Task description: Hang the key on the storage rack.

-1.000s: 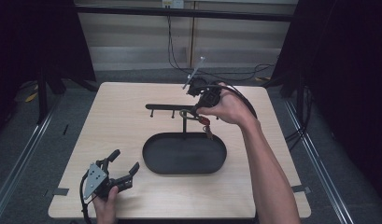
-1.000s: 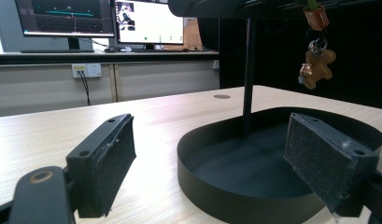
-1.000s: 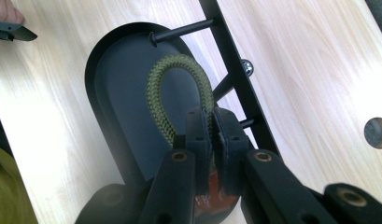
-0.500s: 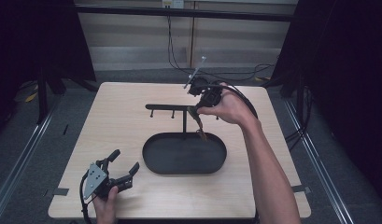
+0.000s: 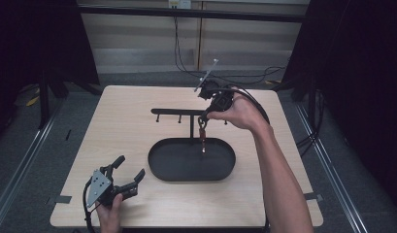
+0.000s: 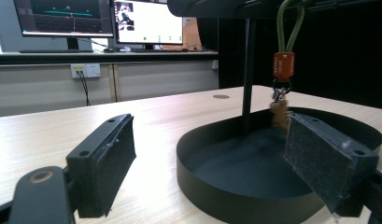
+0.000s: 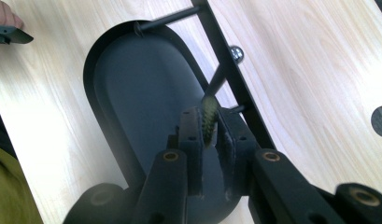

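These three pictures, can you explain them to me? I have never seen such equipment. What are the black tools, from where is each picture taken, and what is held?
A person holds a two-jaw gripper in each hand. The high view looks down on a wooden table; each other view comes from a camera on one gripper. On the table stands a black oval tray with a hook stand. The right gripper is shut on a green cord loop, from which an orange tag hangs over the tray. The left gripper is open and holds nothing.

Fixed high view over the table (image 5: 113, 121); two close jaw-mounted views, all sharing the black tray (image 5: 162, 167).
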`<state>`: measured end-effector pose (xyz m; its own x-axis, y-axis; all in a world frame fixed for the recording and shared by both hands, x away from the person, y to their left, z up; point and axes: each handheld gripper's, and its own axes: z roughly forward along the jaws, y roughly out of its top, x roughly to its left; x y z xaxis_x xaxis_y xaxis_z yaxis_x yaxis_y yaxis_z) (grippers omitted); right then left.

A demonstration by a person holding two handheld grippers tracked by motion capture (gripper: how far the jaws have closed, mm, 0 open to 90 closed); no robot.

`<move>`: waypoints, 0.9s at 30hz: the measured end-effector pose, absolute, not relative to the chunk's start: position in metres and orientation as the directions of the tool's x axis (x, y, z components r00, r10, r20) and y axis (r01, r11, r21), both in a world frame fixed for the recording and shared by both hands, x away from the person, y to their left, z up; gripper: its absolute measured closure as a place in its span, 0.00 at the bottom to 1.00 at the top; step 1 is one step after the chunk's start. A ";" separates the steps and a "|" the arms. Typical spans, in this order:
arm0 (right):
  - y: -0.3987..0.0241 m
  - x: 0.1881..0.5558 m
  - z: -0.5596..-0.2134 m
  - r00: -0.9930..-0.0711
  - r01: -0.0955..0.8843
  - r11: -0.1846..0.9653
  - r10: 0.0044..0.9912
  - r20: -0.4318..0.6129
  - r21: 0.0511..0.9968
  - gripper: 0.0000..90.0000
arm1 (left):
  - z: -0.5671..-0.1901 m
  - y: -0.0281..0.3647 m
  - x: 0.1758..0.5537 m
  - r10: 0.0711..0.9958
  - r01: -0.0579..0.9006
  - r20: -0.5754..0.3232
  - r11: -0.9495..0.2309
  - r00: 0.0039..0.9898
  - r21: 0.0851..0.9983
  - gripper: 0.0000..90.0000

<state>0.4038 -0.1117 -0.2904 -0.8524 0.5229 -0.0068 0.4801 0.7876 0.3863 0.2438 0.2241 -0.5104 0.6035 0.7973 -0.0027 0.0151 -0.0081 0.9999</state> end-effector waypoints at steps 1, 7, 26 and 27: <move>-0.113 0.404 -0.290 -0.851 0.483 0.784 0.525 -0.002 0.389 0.89 | -0.510 0.224 0.244 0.798 0.016 -0.009 -0.001 0.603 1.000 0.18; -0.117 0.402 -0.289 -0.852 0.484 0.784 0.523 0.008 0.389 0.86 | -0.510 0.224 0.244 0.798 0.016 -0.005 -0.005 0.602 1.000 0.18; -0.134 0.376 -0.302 -0.853 0.481 0.732 0.518 0.065 0.483 0.58 | -0.510 0.224 0.244 0.797 0.017 -0.004 -0.008 0.603 1.000 0.18; -0.135 0.370 -0.304 -0.851 0.474 0.713 0.522 0.061 0.516 0.58 | -0.510 0.224 0.244 0.798 0.019 -0.002 -0.011 0.603 1.000 0.18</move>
<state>0.3703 -0.1352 -0.3039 -0.8509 0.5218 0.0607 0.4743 0.7134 0.5158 0.2436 0.2243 -0.5103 0.6030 0.7978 -0.0024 0.0186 -0.0111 0.9998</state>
